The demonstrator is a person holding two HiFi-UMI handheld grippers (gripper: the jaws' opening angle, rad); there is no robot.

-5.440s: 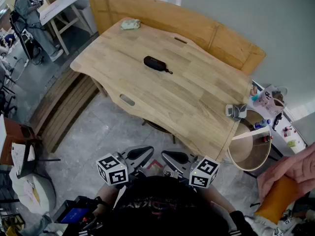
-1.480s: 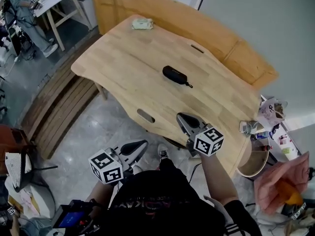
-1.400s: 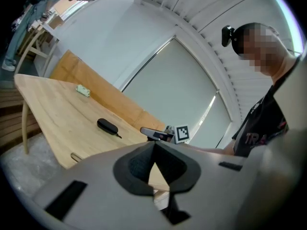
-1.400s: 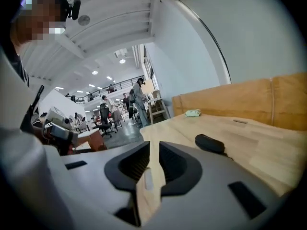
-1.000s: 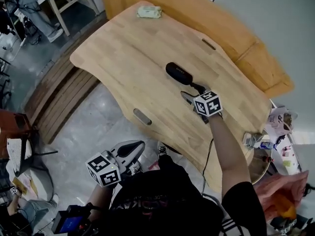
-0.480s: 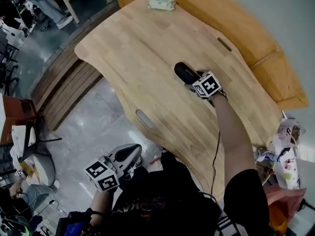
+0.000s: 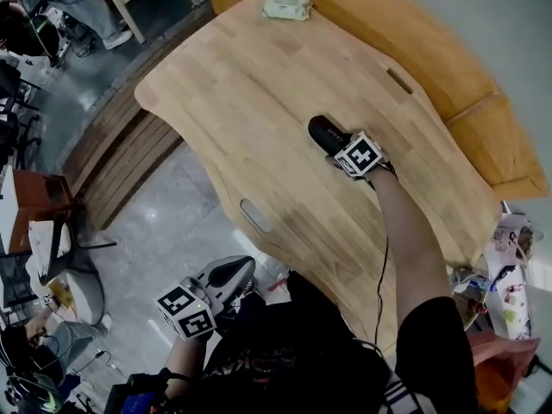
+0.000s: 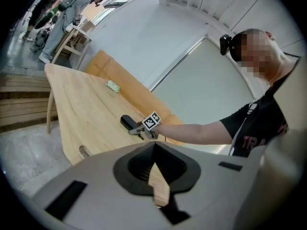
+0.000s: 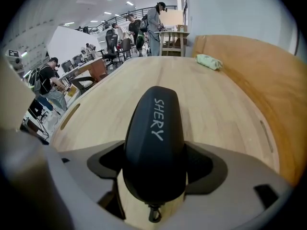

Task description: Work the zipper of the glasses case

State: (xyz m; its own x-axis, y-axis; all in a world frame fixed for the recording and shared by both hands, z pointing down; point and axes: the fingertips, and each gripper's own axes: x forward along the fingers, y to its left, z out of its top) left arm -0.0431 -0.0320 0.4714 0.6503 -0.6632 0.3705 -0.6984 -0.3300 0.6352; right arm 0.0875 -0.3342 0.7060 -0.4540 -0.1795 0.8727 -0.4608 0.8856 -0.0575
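A black glasses case lies on the wooden table. My right gripper reaches down over its near end. In the right gripper view the case, marked with white letters, fills the gap between the wide jaws of the right gripper. Those jaws have just been opening, and I see no squeeze on the case. Its zipper pull dangles at the near end. My left gripper hangs low beside the person's body, off the table. In the left gripper view the left gripper is shut and holds nothing.
A pale green packet lies at the table's far end. A wooden bench back runs behind the table. A slot is cut near the table's front edge. People and desks stand in the room beyond.
The right gripper has come down from just short of the case and now straddles its near end. The left gripper has stayed low by the body.
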